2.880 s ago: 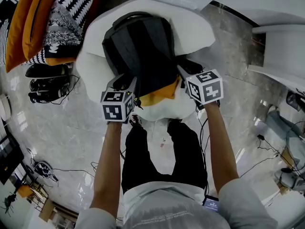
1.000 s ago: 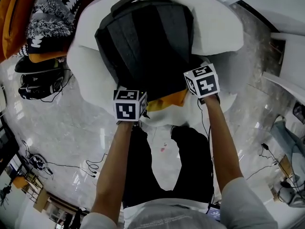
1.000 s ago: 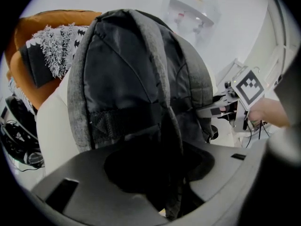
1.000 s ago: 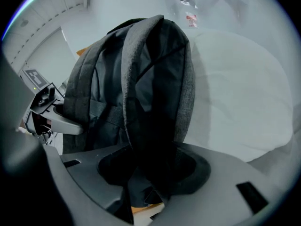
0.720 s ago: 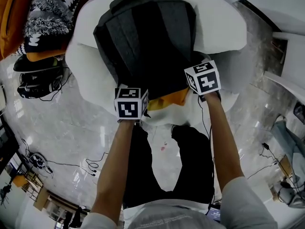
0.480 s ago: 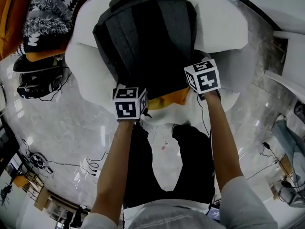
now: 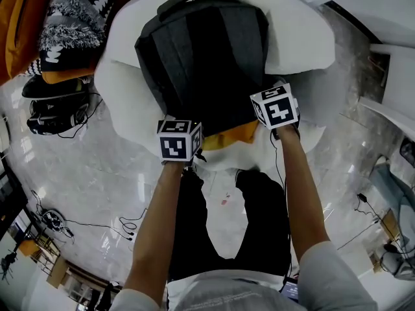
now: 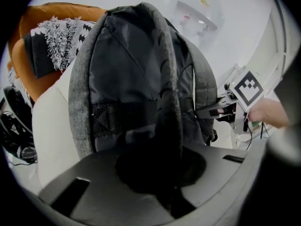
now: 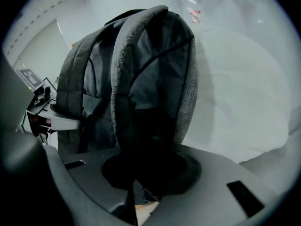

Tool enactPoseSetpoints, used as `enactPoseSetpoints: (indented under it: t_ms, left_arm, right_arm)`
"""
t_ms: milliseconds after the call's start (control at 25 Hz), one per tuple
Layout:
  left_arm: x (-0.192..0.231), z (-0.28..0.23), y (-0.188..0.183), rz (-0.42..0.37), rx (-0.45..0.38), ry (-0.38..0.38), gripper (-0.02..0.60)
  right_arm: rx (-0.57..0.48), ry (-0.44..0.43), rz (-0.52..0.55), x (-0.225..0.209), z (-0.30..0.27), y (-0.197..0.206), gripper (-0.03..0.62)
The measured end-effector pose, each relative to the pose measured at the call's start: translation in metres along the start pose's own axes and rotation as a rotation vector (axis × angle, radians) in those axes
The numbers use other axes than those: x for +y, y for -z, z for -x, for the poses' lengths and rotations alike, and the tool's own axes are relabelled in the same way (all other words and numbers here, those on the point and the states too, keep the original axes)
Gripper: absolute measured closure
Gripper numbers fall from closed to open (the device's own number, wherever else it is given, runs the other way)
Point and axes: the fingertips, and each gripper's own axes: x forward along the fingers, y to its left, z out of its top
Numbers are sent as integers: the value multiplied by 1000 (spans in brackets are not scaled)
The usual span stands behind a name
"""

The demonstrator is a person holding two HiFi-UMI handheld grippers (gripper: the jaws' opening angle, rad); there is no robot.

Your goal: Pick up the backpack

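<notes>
From the head view, the backpack (image 7: 204,63) lies lengthwise on the white padded bench (image 7: 120,99), its carry handle at the far end and its near end at the two cubes. The left hand-held gripper (image 7: 174,122) meets the near left corner and the right hand-held gripper (image 7: 267,99) the near right corner. Something orange (image 7: 228,135) peeks out below the pack's near edge.

In the left gripper view, the jaws are pressed together on a dark band of the pack (image 8: 136,79) that runs down between them, seemingly a shoulder strap. The other gripper (image 8: 221,111) touches the pack's right side.

In the right gripper view, the jaws likewise pinch a grey padded strip of the pack (image 9: 141,79), with the bench (image 9: 240,102) pale behind it on the right.

The pack looks like soft woven fabric with padded straps, so it will probably sag and fold between two holds, not lift as a slab. Its weight is unclear (how full it is cannot be seen). A strap gives a thin, firm bite, but the body may swing beneath it. The far carry handle would likely hang it straighter.
</notes>
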Motion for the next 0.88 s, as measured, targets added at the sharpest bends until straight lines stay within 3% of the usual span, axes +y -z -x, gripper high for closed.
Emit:
enactPoseSetpoints:
  t_ms: [440, 880]
  left_arm:
    - [-28, 25, -6, -33, -3, 128, 532]
    - [-39, 64, -11, -84, 9, 151, 535]
  right_arm:
    - [-6, -73, -29, 32, 27, 4, 530]
    - [21, -104, -36, 72, 57, 7, 556]
